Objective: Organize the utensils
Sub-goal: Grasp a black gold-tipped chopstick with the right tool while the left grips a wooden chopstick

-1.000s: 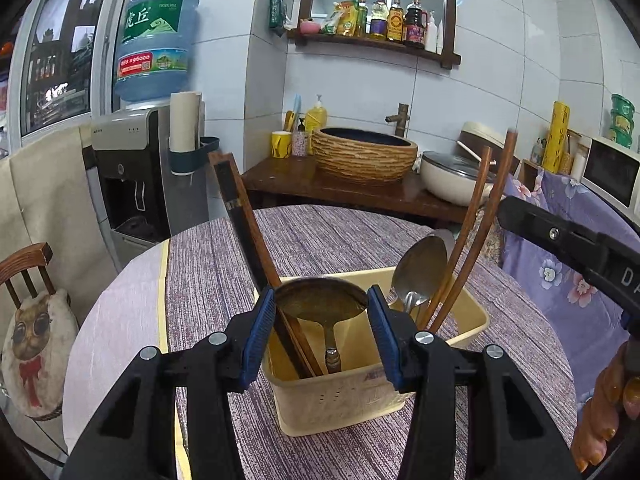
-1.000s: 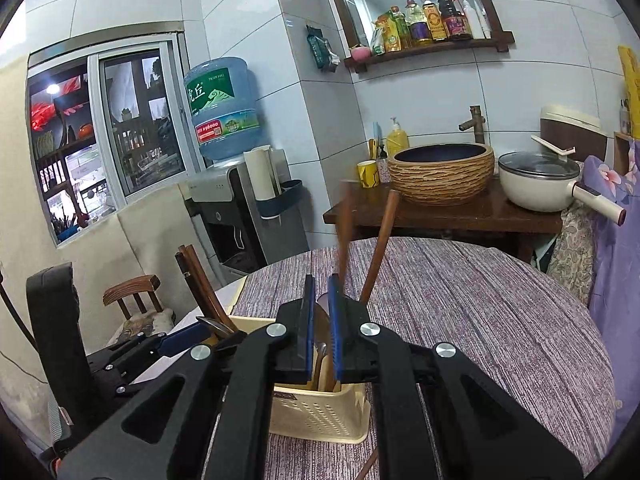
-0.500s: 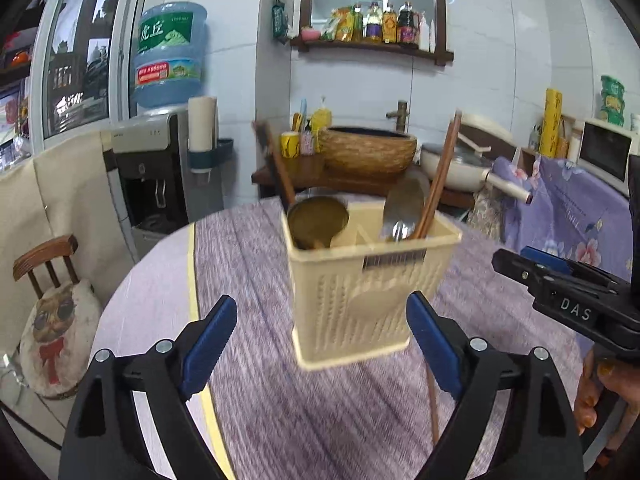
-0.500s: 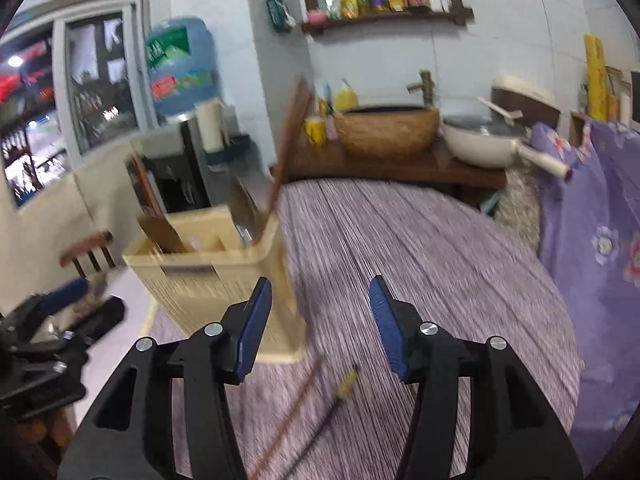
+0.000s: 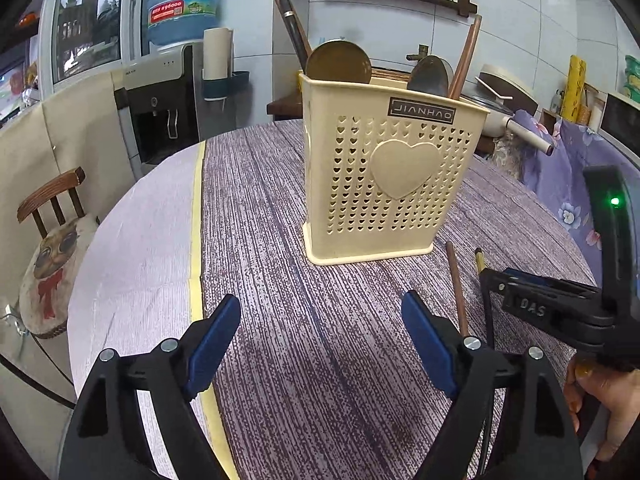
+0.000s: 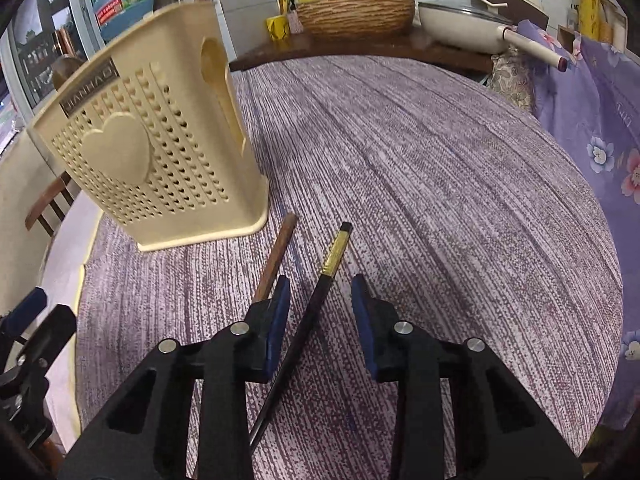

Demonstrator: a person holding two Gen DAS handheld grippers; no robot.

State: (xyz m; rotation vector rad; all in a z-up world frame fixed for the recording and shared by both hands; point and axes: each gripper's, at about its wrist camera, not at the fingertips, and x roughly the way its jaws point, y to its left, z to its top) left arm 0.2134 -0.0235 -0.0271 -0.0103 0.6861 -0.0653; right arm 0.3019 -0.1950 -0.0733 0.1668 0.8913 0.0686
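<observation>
Spoons stand in the holder [image 5: 390, 168]; two chopsticks [image 6: 334, 254] still lie on the table. The right gripper [image 6: 318, 308] is closing around one, not yet touching; the left gripper [image 5: 320, 350] is open and empty.

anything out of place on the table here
Yes: two chopsticks lie loose on the tablecloth beside the utensil holder, a brown one and a black, gold-banded one. They don't match; the black one sits between the closing right gripper jaws.
</observation>
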